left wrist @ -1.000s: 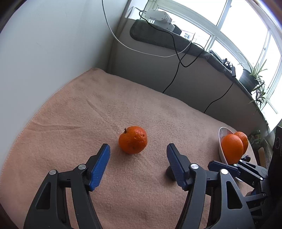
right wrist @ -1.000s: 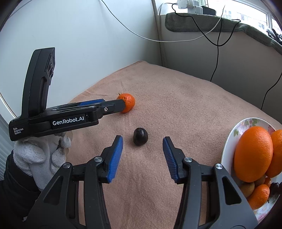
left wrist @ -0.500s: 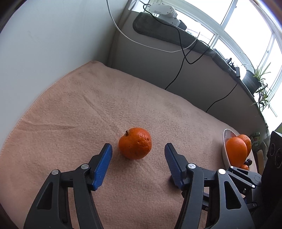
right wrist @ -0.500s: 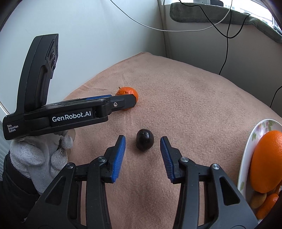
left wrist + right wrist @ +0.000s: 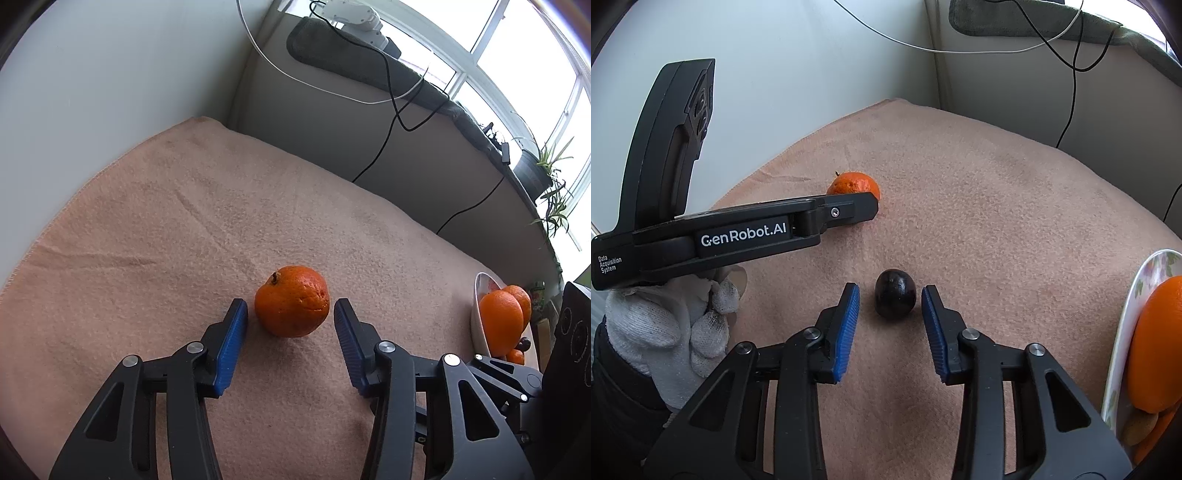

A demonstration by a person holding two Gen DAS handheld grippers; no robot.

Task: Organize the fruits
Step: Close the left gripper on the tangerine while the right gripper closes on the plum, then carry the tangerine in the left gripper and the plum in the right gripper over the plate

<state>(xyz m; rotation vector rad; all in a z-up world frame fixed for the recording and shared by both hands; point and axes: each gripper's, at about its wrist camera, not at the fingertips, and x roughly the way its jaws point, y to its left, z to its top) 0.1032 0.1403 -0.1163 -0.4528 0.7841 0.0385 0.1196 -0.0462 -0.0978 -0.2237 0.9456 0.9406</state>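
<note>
A small orange mandarin (image 5: 292, 301) lies on the peach blanket (image 5: 184, 229), between the blue pads of my left gripper (image 5: 290, 308). The jaws are closing, with a narrow gap on each side of the fruit. In the right wrist view a dark round fruit (image 5: 895, 298) sits between the pads of my right gripper (image 5: 890, 295), whose jaws are closing too, the pads not touching it. The same mandarin (image 5: 854, 185) shows behind the left gripper's body (image 5: 738, 232), held by a white-gloved hand (image 5: 668, 325). A flowered plate (image 5: 1134, 295) at the right holds large oranges (image 5: 1156, 350) and smaller fruit.
The blanket ends at a white wall on the left and a grey ledge at the back with cables (image 5: 388, 96) hanging down. Potted plants (image 5: 543, 173) stand by the window. The plate (image 5: 480, 314) with oranges is at the blanket's right edge.
Both grippers have narrowed around their fruits. The right gripper came forward and down over the dark fruit; the mandarin now sits deeper between the left pads.
</note>
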